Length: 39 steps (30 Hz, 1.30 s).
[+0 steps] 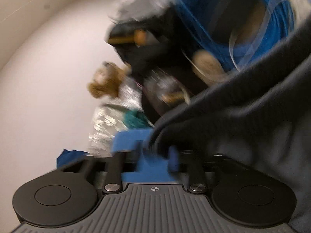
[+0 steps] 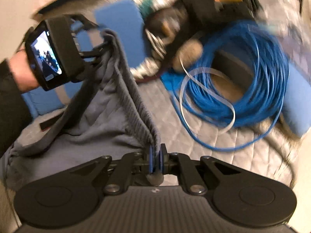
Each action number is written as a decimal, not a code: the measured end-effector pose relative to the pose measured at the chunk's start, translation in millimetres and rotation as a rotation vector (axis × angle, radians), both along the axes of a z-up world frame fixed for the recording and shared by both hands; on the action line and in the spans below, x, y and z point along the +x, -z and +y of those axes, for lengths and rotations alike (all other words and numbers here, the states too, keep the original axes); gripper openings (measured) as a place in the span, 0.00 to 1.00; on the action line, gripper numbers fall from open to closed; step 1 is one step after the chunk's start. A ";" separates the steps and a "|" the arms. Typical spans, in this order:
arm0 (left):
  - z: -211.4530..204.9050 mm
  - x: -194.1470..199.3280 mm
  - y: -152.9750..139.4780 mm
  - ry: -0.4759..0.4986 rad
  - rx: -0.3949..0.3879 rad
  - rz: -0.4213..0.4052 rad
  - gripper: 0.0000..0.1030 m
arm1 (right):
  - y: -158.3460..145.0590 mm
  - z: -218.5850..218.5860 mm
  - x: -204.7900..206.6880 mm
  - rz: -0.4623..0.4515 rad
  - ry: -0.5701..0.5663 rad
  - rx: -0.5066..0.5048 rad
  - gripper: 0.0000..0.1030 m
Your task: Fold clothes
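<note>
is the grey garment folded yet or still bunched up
Bunched, not folded: the grey garment hangs in loose ridges, its ribbed edge pinched in the right gripper.

Motion blur is smearing the clutter [image 1: 155, 58] behind the blue cable coil [image 2: 243, 81] beyond telling. The grey garment [image 1: 252, 116] is covering the left gripper's [image 1: 153, 151] right finger, and the frame edge is cutting it off

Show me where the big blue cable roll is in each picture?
Left wrist view: the blue cable coil fills the upper right, blurred.
Right wrist view: the same coil lies right of centre on the quilted surface.
Shared landmark: the grey garment.
</note>
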<state>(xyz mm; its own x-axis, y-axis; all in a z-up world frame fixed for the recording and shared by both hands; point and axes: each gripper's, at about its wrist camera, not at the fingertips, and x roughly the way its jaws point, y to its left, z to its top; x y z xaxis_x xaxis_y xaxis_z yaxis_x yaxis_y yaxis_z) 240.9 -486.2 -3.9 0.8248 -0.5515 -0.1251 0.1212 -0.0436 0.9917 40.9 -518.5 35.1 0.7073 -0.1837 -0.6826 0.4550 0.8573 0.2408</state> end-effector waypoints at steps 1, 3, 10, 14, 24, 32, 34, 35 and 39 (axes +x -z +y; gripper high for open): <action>-2.0 4.6 8.7 -0.030 0.015 0.003 0.88 | 9.8 -6.4 5.2 0.021 0.006 0.018 0.07; 6.5 10.2 14.3 -0.069 -0.005 0.082 0.94 | 26.4 -15.9 13.6 0.059 0.016 0.046 0.07; 77.1 14.6 -0.4 -0.195 -0.079 0.336 0.94 | 43.7 -20.9 15.6 0.118 0.020 0.083 0.08; 113.5 -0.2 -17.1 -0.239 -0.138 0.484 0.94 | 44.4 -19.5 8.3 0.149 0.023 0.132 0.08; 216.3 -64.9 -28.7 -0.248 -0.220 0.620 0.94 | 48.5 -20.0 8.4 0.160 -0.008 -0.027 0.50; 308.6 -110.0 -18.0 -0.307 -0.317 0.679 0.94 | 56.7 34.4 -33.7 0.185 -0.420 -0.634 0.74; 324.4 -113.7 -11.1 -0.333 -0.332 0.684 0.94 | 70.5 49.2 -41.0 0.209 -0.510 -0.787 0.74; 330.2 -114.7 -8.2 -0.346 -0.333 0.686 0.94 | 77.4 56.5 -44.5 0.220 -0.555 -0.863 0.72; 350.6 -120.1 2.5 -0.397 -0.337 0.705 0.94 | 108.6 78.3 -49.7 0.283 -0.728 -1.104 0.71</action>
<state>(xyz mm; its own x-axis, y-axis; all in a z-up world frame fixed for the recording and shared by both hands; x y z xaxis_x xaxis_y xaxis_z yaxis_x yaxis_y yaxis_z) 120.7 -135.6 -6.4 0.7552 -0.3397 -0.5606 0.6552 0.4133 0.6323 -8.9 -440.2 -73.5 0.7389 -0.3732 -0.5610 -0.2634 0.6064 -0.7503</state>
